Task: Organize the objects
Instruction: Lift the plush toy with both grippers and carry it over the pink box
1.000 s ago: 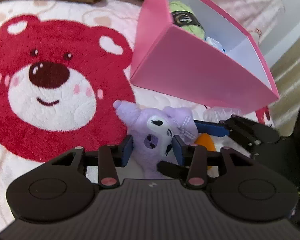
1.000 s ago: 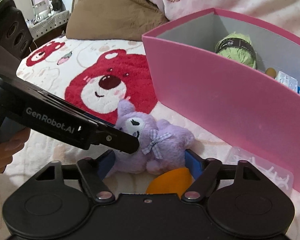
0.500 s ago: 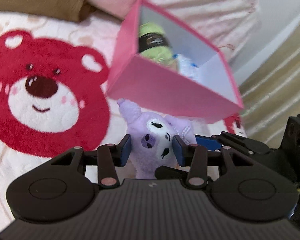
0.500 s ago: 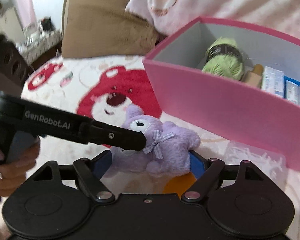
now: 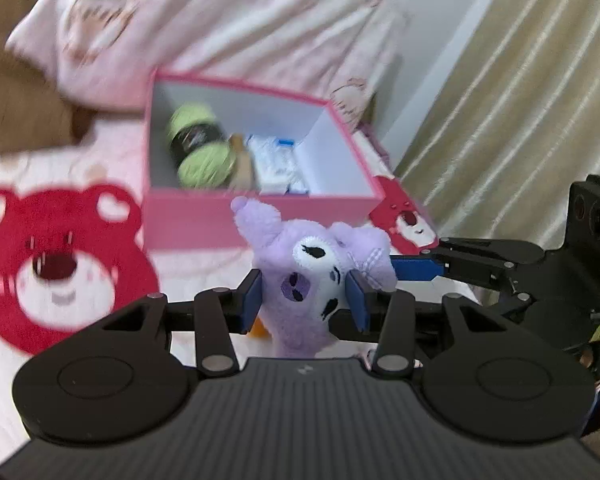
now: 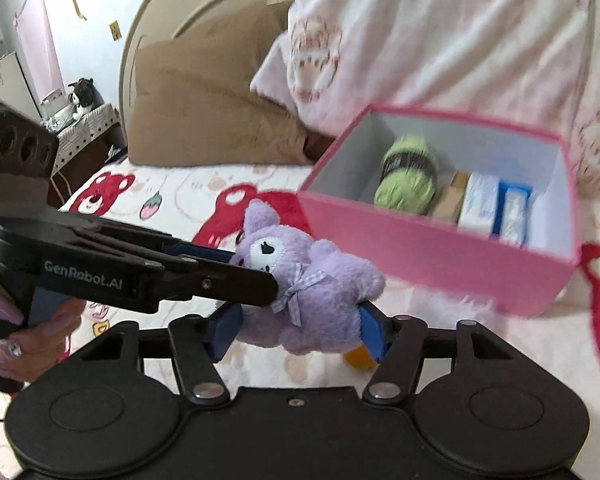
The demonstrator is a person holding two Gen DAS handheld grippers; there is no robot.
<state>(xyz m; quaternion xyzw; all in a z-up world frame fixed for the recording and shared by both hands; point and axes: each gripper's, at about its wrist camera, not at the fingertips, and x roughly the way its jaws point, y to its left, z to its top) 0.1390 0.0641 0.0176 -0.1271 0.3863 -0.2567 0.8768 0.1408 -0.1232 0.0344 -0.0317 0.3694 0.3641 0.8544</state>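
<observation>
Item: purple plush toy (image 5: 308, 280), small bear-like figure with white face patch and gingham bow. Location: lifted clear of the bed, carried between both grippers.

Left gripper (image 5: 305, 294): blue pads clamped on the toy's head, one at each cheek; head pinched narrow between them. Toy's ear stands up beyond the fingertips.

Right gripper (image 6: 298, 328): jaws closing around the toy's lower body, blue pads at either flank and pressing into the plush. In the right wrist view the left gripper reaches in from the left, its fingers crossing above and ahead of the right gripper's own.

Long axis of toy: runs from the head, in the left gripper, down and across to the body, in the right gripper.

Destination, judged: pink box (image 6: 440, 248), open-topped, ahead of and above both grippers in their views, slightly right of the right gripper's line. Holds green yarn ball (image 6: 408, 176), a brown block and blue-and-white packets (image 6: 496, 208); free floor space at the near right end. Both grippers about equally near; the toy must clear the near wall.

Also present: orange object (image 6: 356, 356) on the bedspread below the right gripper; red-bear bedspread (image 5: 56, 264); brown pillow (image 6: 204, 100); a person's hand (image 6: 24, 336) on the left gripper's handle.
</observation>
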